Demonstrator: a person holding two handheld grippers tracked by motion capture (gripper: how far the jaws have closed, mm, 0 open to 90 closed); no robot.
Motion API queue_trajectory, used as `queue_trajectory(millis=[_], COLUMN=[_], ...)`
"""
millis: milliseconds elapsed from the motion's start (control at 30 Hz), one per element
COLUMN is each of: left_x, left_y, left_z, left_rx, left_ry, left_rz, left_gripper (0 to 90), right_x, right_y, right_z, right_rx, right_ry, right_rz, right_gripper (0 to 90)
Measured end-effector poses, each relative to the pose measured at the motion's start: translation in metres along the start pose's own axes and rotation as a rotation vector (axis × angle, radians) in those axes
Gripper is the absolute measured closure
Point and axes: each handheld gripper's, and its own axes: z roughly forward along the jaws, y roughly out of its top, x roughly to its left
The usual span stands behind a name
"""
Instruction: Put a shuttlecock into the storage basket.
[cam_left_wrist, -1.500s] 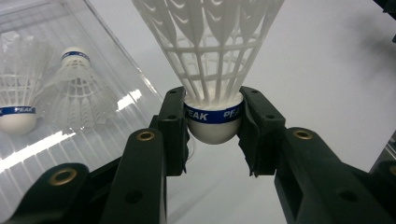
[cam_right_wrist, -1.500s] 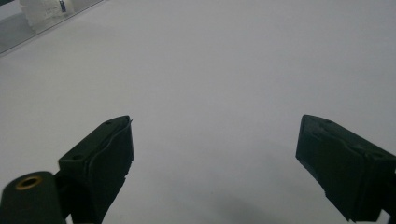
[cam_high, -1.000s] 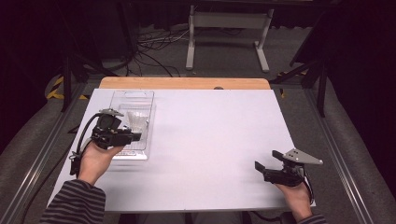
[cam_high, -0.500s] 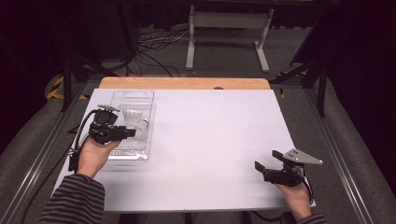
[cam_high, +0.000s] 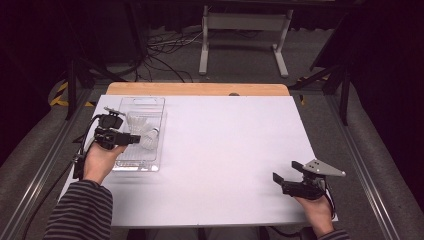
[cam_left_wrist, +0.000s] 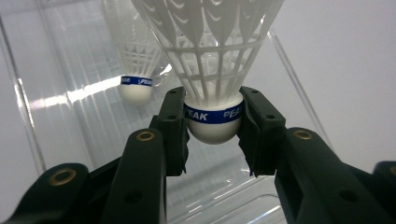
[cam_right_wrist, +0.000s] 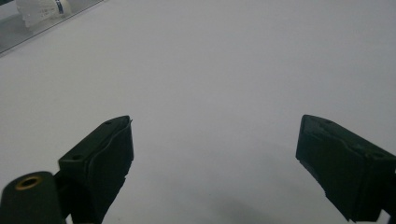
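Note:
My left gripper (cam_left_wrist: 213, 128) is shut on the white cork base of a feather shuttlecock (cam_left_wrist: 212, 116) with a blue band, whose skirt points away from me. In the high view this gripper (cam_high: 136, 140) hangs over a clear plastic tray (cam_high: 142, 165) at the table's left, with the held shuttlecock (cam_high: 149, 140) just past its jaws. A second shuttlecock (cam_left_wrist: 135, 86) lies in the tray behind it, seen from above as the second shuttlecock (cam_high: 136, 121). My right gripper (cam_high: 286, 171) rests at the near right, open, with only bare table between its jaws (cam_right_wrist: 215, 140).
The white table top (cam_high: 225, 145) has a wooden strip (cam_high: 200, 89) along its far edge. The tray (cam_right_wrist: 18, 32) and a shuttlecock (cam_right_wrist: 42, 8) lie far off in the right gripper view. Metal rails flank the table, and a stand and cables sit on the floor beyond.
My left hand has moved a little toward the tray's far end and left, carrying the shuttlecock over the tray. The right hand has stayed where it was.

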Motion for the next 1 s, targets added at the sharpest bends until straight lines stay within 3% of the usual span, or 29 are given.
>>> queue_trajectory(millis=[467, 700, 1000], left_x=[0.016, 0.024, 0.028], left_y=[0.007, 0.009, 0.011], left_z=[0.014, 0.022, 0.03], left_rx=[0.052, 0.085, 0.122], left_ry=[0.041, 0.083, 0.094], left_rz=[-0.057, -0.092, -0.117], left_gripper=[64.9, 64.8, 64.6], right_x=[0.0, 0.0, 0.001], right_y=[0.0, 0.0, 0.0], right_z=[-0.001, -0.001, -0.001], right_rx=[-0.005, -0.008, -0.005], right_ry=[0.003, 0.002, 0.004], right_rz=[0.001, 0.002, 0.002], right_gripper=[11.7, 11.7, 11.7])
